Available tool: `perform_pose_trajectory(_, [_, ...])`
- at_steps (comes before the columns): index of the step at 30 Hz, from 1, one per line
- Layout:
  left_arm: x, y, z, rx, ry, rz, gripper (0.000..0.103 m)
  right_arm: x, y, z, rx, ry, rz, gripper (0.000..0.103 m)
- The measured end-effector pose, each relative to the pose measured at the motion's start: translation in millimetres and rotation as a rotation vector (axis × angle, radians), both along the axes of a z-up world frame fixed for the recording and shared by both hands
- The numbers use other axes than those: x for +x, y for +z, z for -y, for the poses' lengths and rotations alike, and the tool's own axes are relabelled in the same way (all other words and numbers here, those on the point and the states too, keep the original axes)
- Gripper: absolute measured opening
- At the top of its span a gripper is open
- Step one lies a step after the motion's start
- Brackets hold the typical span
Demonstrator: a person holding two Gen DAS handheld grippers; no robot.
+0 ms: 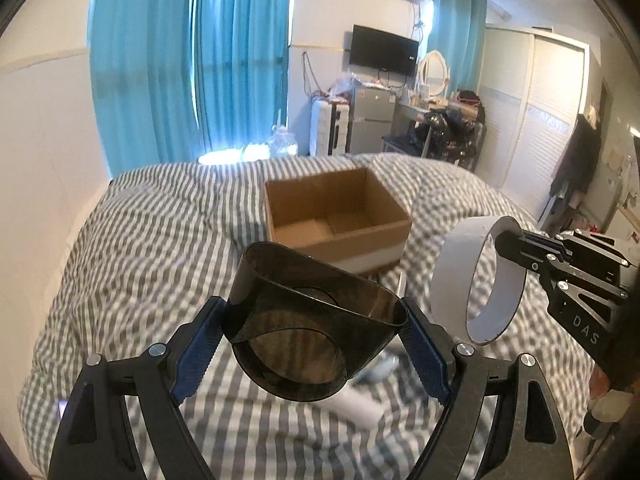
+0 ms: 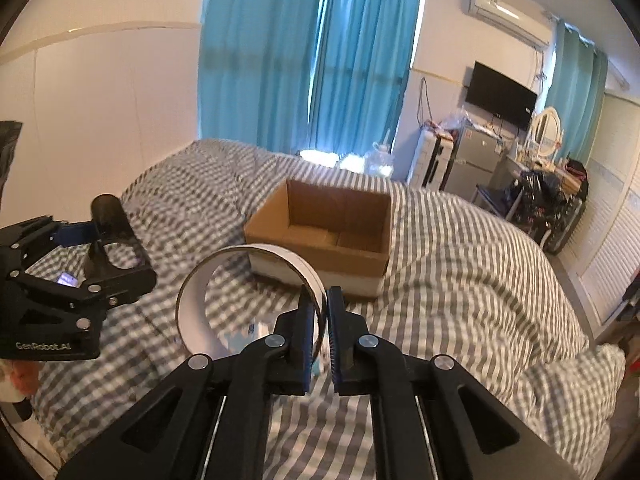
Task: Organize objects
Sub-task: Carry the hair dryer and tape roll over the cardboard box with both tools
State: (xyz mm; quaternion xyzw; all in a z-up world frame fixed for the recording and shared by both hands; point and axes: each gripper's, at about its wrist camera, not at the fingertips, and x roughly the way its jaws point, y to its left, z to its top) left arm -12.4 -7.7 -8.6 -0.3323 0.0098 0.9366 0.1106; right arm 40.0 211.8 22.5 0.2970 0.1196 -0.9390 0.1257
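Observation:
My left gripper [image 1: 312, 320] is shut on a dark smoky plastic piece [image 1: 308, 320], a flat nozzle-like shell with a round opening, held above the striped bed. It also shows in the right wrist view [image 2: 112, 236]. My right gripper [image 2: 322, 312] is shut on the rim of a white tape ring [image 2: 224, 280], held upright above the bed; the ring also shows in the left wrist view [image 1: 460, 264]. An open cardboard box [image 1: 336, 216], [image 2: 324, 236] sits on the bed beyond both grippers, with nothing visible inside.
The bed has a grey and white striped cover [image 1: 160, 240]. Small blurred items lie on the cover under the grippers [image 1: 360, 400]. Blue curtains [image 1: 192, 60], a fridge [image 1: 370, 120], a cluttered desk [image 1: 440, 120] and a wardrobe [image 1: 532, 120] stand beyond the bed.

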Motion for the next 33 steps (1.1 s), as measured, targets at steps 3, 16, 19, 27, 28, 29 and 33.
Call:
perform_pose_trajectory(3, [-22.3, 14.7, -3.6, -0.012, 0.0, -0.025, 0.087, -17.6, 18.4, 5.7, 0.05, 0.003, -0.055, 0.006])
perform_pose_trajectory(16, [-166.7, 35.8, -12.2, -0.005, 0.014, -0.012, 0.087, -153.8, 53.7, 9.6, 0.115, -0.034, -0.081, 0.006])
perform_pose_trajectory(19, [-201.5, 29.7, -19.0, -0.015, 0.015, 0.0, 0.087, -190.3, 51.5, 10.2, 0.115, -0.043, -0.068, 0.006])
perform_pose_trajectory(27, [-268.9, -13.3, -39.9, -0.06, 0.003, 0.061, 0.087, -278.1, 14.4, 18.9, 0.099, -0.051, 0.015, 0.006])
perform_pose_trajectory(28, [-273.5, -21.2, -42.8, -0.07, 0.001, 0.071, 0.087, -285.0, 7.7, 20.0, 0.099, -0.05, 0.026, 0.006])
perform_pose_trajectory(29, [-278.8, -29.0, -45.6, -0.08, -0.003, 0.081, 0.087, -294.7, -1.4, 21.5, 0.101, -0.048, 0.044, 0.006])
perform_pose_trajectory(33, [-292.5, -59.5, -52.3, -0.095, -0.016, 0.131, 0.087, -318.0, -37.0, 19.9, 0.121, -0.047, 0.097, 0.006])
